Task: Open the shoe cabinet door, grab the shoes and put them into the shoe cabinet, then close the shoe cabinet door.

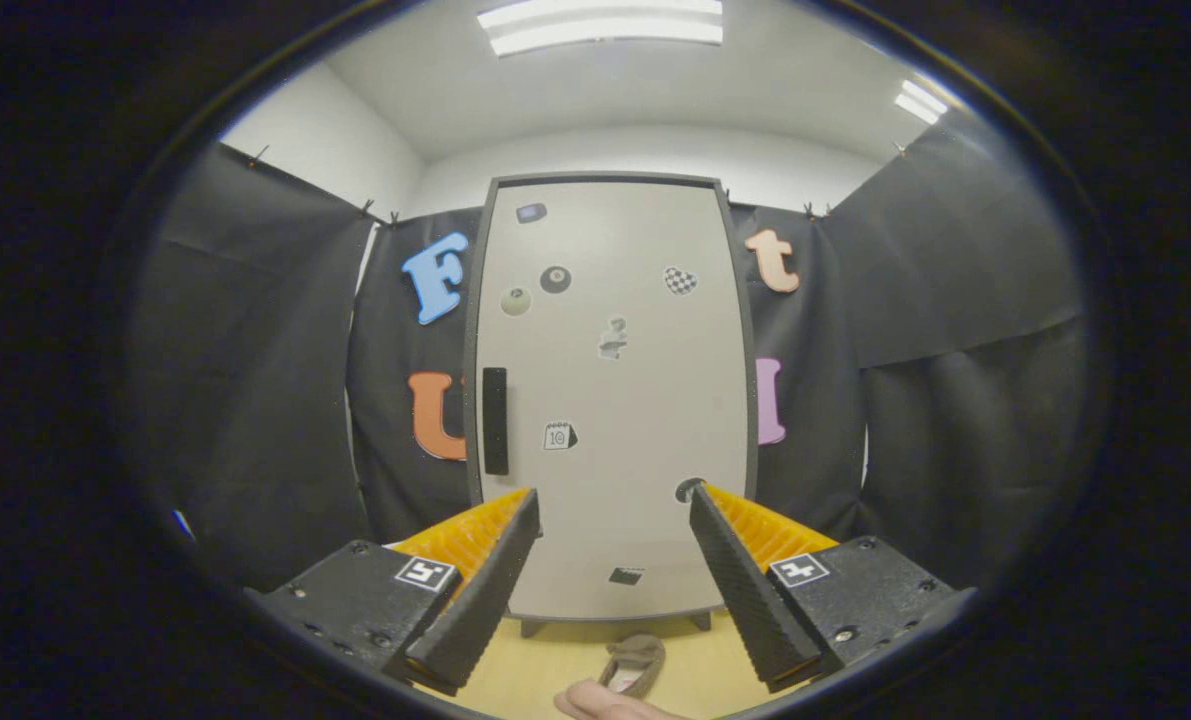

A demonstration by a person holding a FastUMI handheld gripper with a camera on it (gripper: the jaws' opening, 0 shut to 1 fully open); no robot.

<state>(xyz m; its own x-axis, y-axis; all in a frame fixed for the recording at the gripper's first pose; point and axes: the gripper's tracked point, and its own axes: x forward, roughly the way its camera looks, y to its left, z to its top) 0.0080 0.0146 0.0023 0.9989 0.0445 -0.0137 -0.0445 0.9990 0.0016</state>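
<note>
The fingers (pixel 615 575) stand wide apart and hold nothing, aimed squarely at the shoe cabinet door (pixel 610 400), which is shut and lies straight ahead, beyond the tips. Its dark handle (pixel 495 420) runs upright along the door's left side, just above the left fingertip, so opening likely calls for a shift left and forward. A shoe (pixel 633 665) lies on the pale floor (pixel 545 665) below, between the fingers, in front of the cabinet's foot. A fingertip of a hand (pixel 605 705) shows just beneath it.
</note>
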